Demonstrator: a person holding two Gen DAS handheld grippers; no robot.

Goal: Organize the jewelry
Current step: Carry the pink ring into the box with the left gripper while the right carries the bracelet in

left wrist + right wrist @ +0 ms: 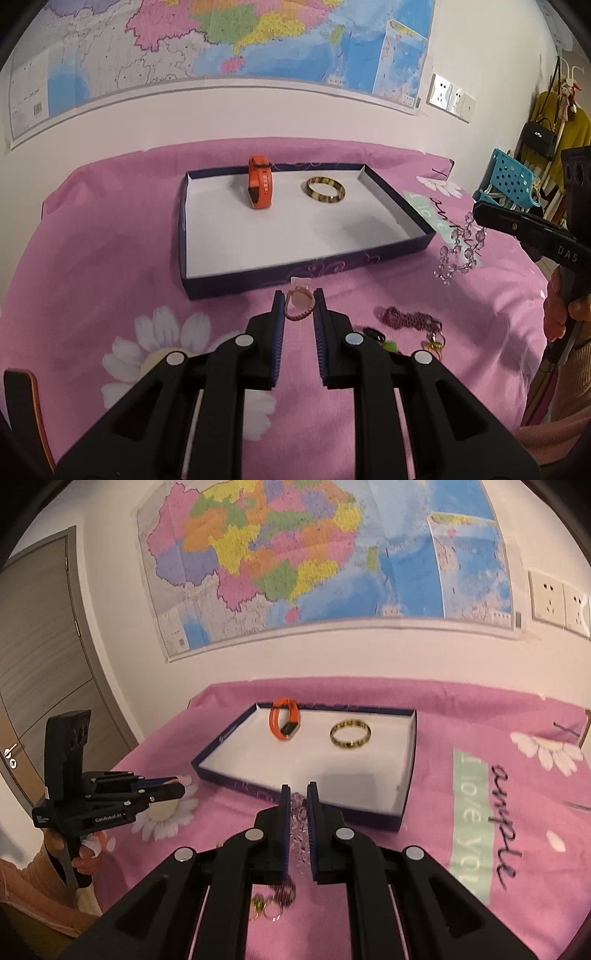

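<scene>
A dark blue box lid (399, 197) with a white inside lies on the pink cloth and holds an orange wristband (259, 181) and a tortoiseshell bangle (325, 189). My left gripper (298, 301) is shut on a pink braided bracelet (298, 306) just in front of the lid. My right gripper (297, 794) is shut on a clear purple bead bracelet (298, 823), which hangs in the air to the right of the lid in the left wrist view (460, 247). The lid (408, 775), wristband (283, 723) and bangle (350, 734) show in the right wrist view.
A purple chain necklace (410, 318) and small rings with green charms (384, 341) lie on the cloth at the front right. A blue perforated basket (511, 181) stands off the table's right side. A wall with a map is behind.
</scene>
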